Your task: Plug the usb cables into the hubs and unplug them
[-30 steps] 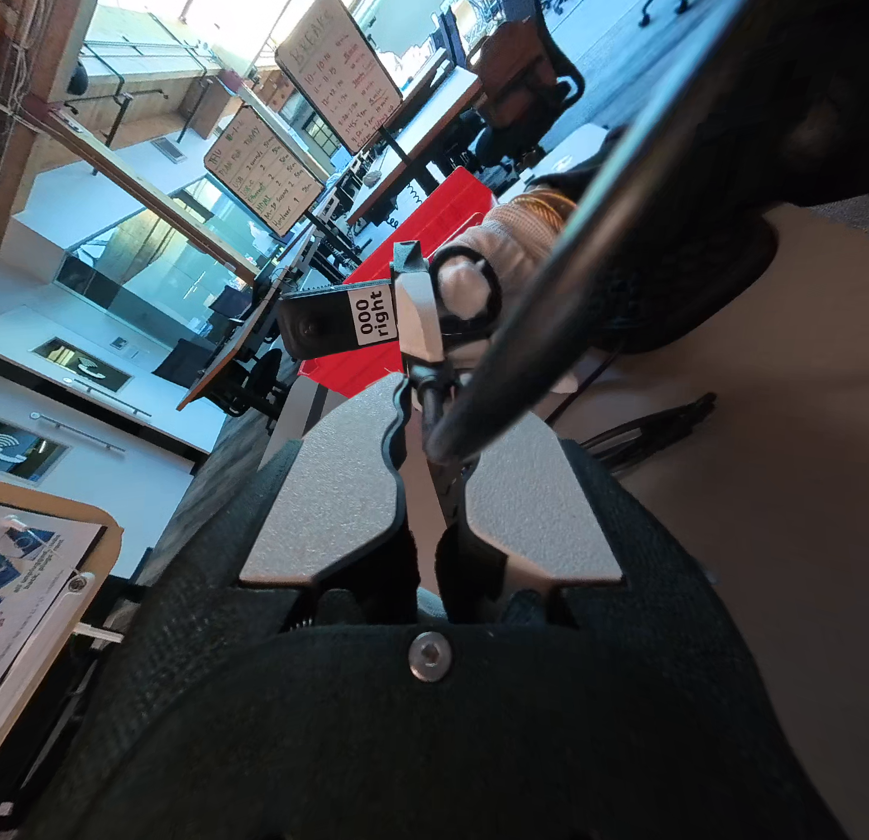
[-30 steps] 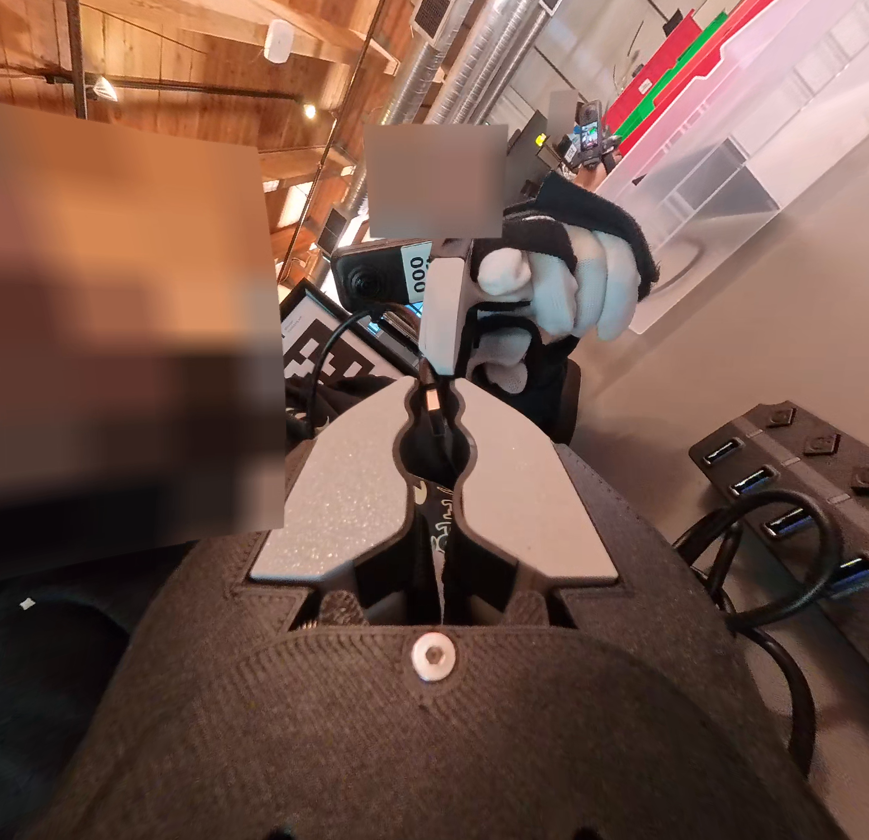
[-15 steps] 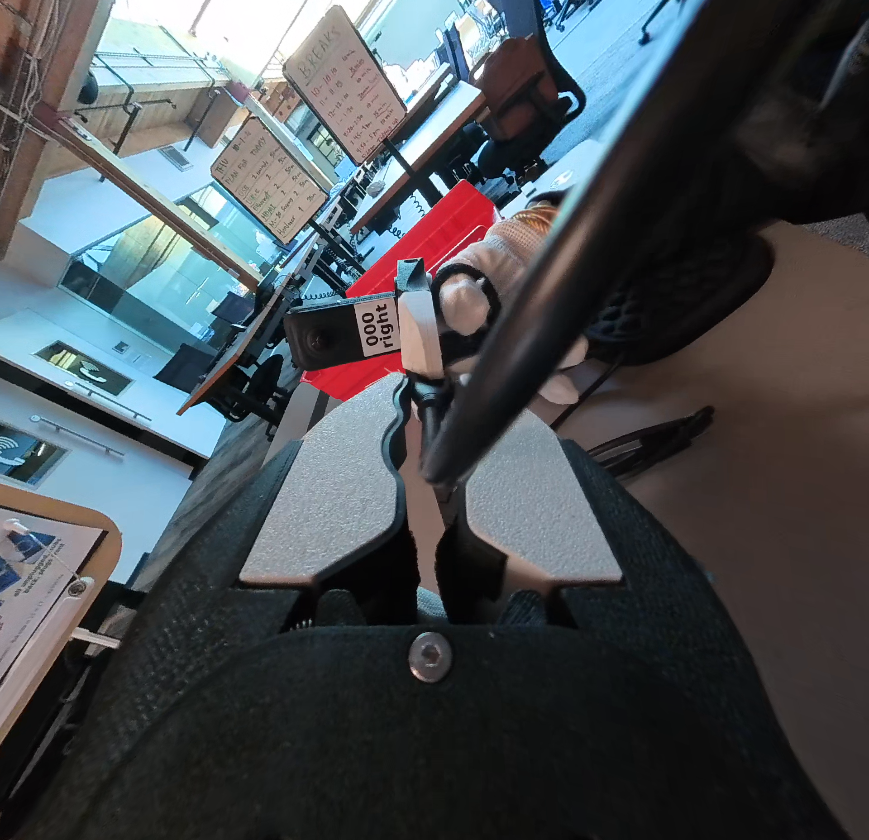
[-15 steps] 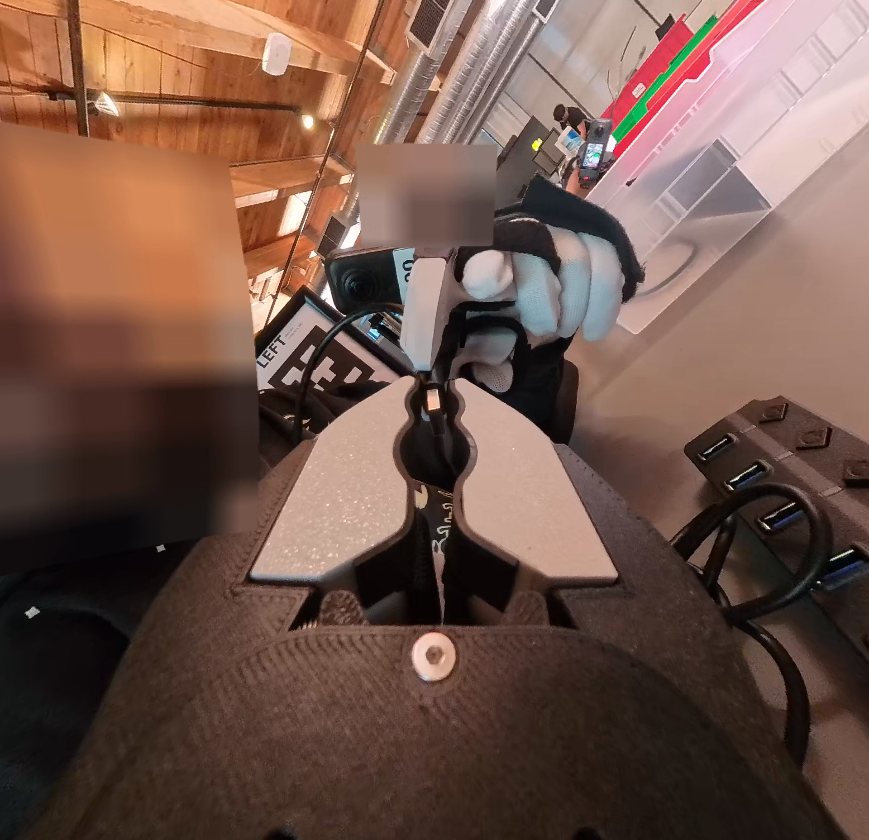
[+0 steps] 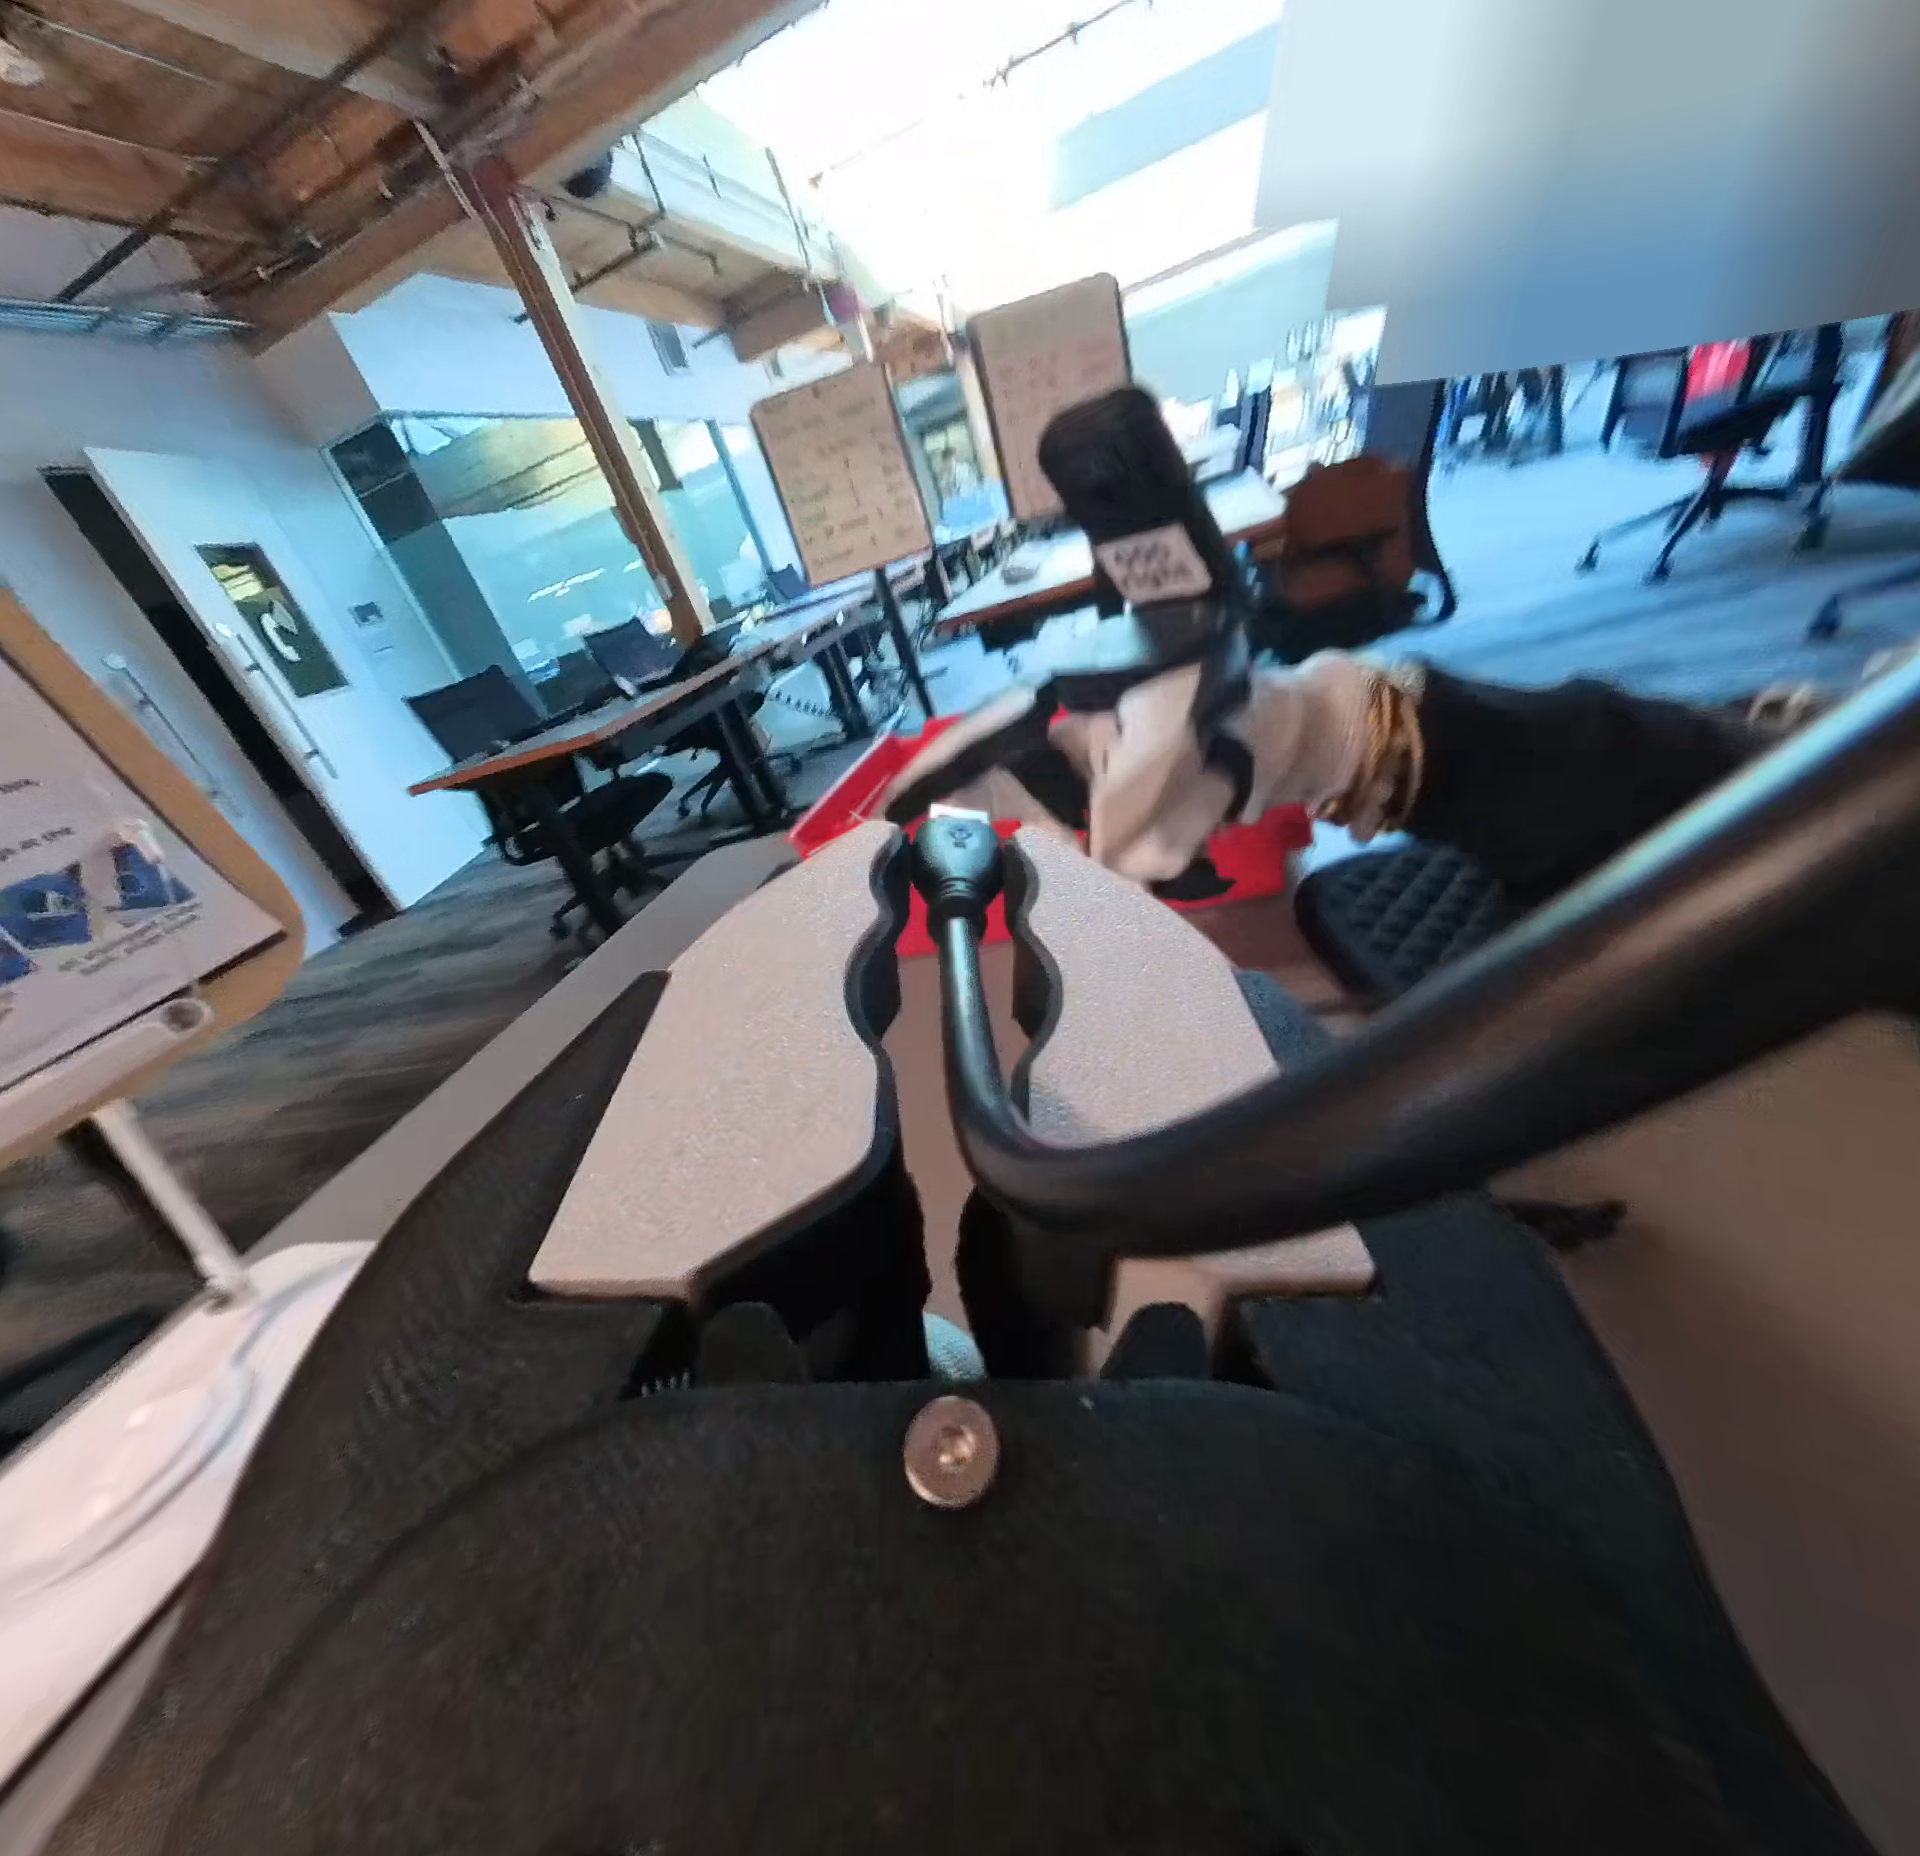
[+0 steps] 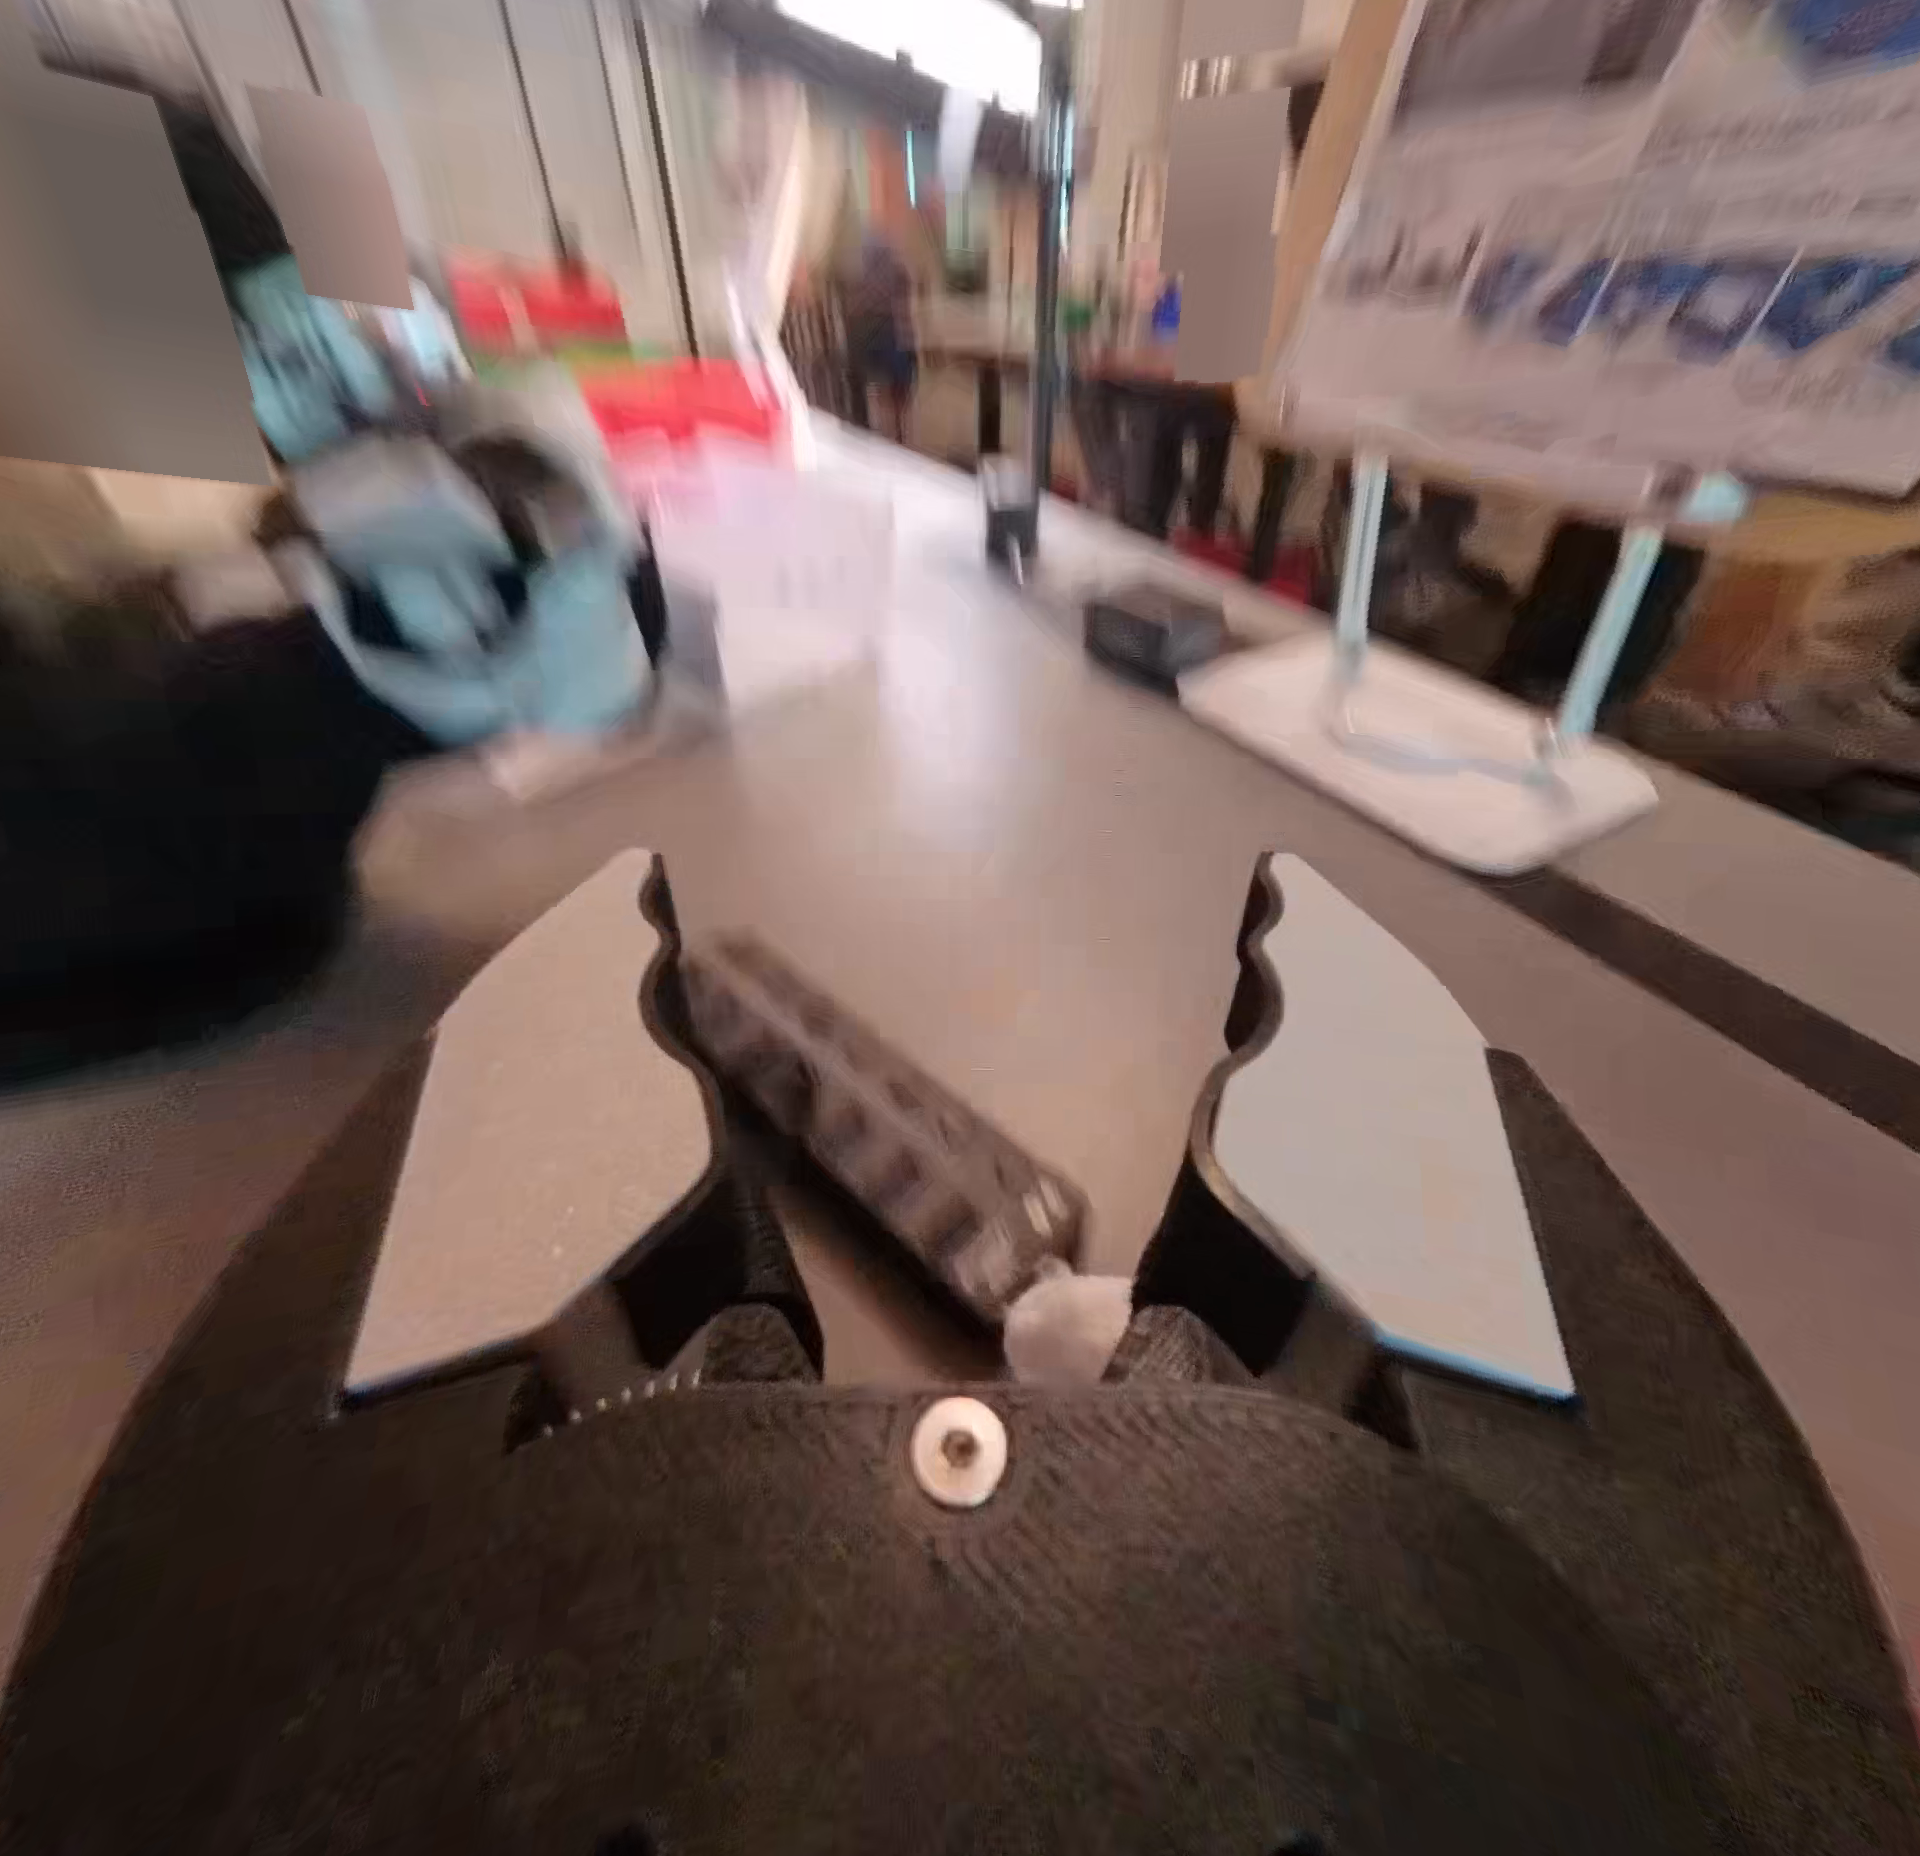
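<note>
While my left gripper (image 5: 956,850) clamps the black USB plug (image 5: 958,861) at frame centre, my right gripper (image 6: 956,975) gapes empty over the blurred hub (image 6: 883,1120) at lower centre, so I judge insertion is next, needing plug-to-port alignment.

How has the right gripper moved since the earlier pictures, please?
Yes. The right gripper has opened and swung down toward the table; the USB hub, earlier off to its right, now lies between its fingers.
</note>
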`<state>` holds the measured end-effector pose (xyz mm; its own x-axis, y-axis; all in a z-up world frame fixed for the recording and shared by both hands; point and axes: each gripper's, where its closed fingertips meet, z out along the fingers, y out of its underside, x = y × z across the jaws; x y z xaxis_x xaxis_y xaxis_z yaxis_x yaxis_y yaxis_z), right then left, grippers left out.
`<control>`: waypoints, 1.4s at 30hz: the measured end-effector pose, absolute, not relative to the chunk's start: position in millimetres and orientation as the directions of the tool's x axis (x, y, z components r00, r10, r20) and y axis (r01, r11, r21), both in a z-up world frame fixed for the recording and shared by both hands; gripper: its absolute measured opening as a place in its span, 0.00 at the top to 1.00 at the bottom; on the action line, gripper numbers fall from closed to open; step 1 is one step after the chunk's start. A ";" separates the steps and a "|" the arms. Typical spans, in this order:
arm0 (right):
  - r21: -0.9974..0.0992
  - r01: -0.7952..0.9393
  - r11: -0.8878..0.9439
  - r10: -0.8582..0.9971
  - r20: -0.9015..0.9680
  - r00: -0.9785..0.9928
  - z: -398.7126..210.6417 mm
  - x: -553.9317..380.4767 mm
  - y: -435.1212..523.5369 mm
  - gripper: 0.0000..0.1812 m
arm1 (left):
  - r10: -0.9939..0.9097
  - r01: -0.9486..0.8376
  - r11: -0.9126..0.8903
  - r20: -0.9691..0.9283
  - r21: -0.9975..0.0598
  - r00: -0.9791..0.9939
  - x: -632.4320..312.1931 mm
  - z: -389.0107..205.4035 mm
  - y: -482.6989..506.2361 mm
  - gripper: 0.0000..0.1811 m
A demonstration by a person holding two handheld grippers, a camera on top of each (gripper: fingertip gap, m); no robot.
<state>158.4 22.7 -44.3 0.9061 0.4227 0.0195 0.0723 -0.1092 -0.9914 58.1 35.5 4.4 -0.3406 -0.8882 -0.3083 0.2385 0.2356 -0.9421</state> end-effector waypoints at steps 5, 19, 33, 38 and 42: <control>-0.858 0.315 -0.405 0.449 0.113 0.886 -122.4 178.8 15.0 0.52 | -0.855 0.363 -0.122 -0.088 -0.924 -0.511 35.1 37.0 35.6 0.91; -0.750 0.417 -0.513 0.688 -0.070 0.722 -182.4 150.9 15.5 0.46 | -0.762 0.326 -0.237 -0.034 -0.915 -0.647 27.3 39.4 23.5 0.91; -0.467 0.785 -0.407 0.864 0.082 0.496 -178.6 138.3 38.1 0.53 | -0.753 0.300 -0.246 -0.013 -0.922 -0.658 29.4 30.8 26.9 0.91; -0.560 0.749 -0.355 0.900 0.011 0.435 -183.4 118.0 42.9 0.70 | -0.742 0.308 -0.254 -0.020 -0.917 -0.670 26.4 34.8 25.4 0.91; -0.422 0.765 -0.486 0.832 0.042 0.552 -177.6 126.6 33.6 0.70 | -0.750 0.307 -0.230 -0.033 -0.924 -0.661 27.9 33.8 22.3 0.91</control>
<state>126.6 33.6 -177.6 0.5525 0.8325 0.0425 0.7650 -0.4861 -0.4225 27.9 22.3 33.8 -0.6610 -0.7496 -0.0326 0.3067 -0.2303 -0.9235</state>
